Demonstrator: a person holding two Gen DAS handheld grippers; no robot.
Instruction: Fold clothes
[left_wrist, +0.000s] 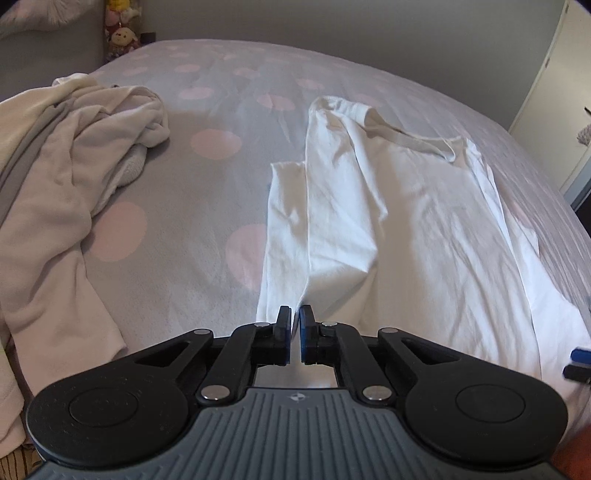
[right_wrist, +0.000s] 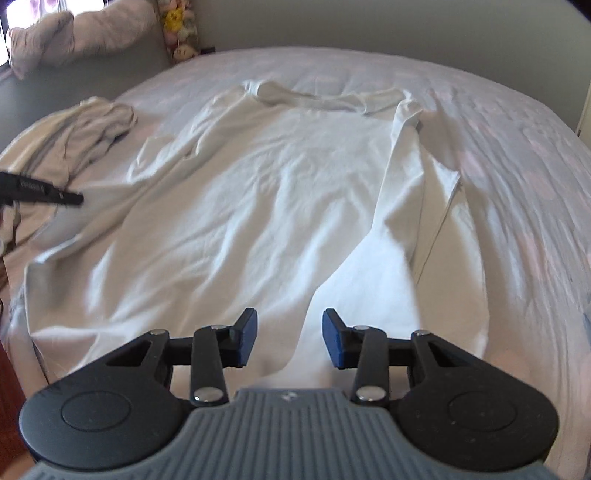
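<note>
A white T-shirt lies flat on the bed with its collar at the far end and its sleeves turned inward. My left gripper is shut on the shirt's near left edge, and a ridge of cloth runs up from between the pads. In the right wrist view the same T-shirt spreads out ahead. My right gripper stands open low over the near hem; white cloth shows in the gap, and the blue pads do not press on it.
The bed sheet is grey with pink dots. A heap of cream clothes lies at the left, also seen as a pile in the right view. Plush toys and a pillow sit at the back left.
</note>
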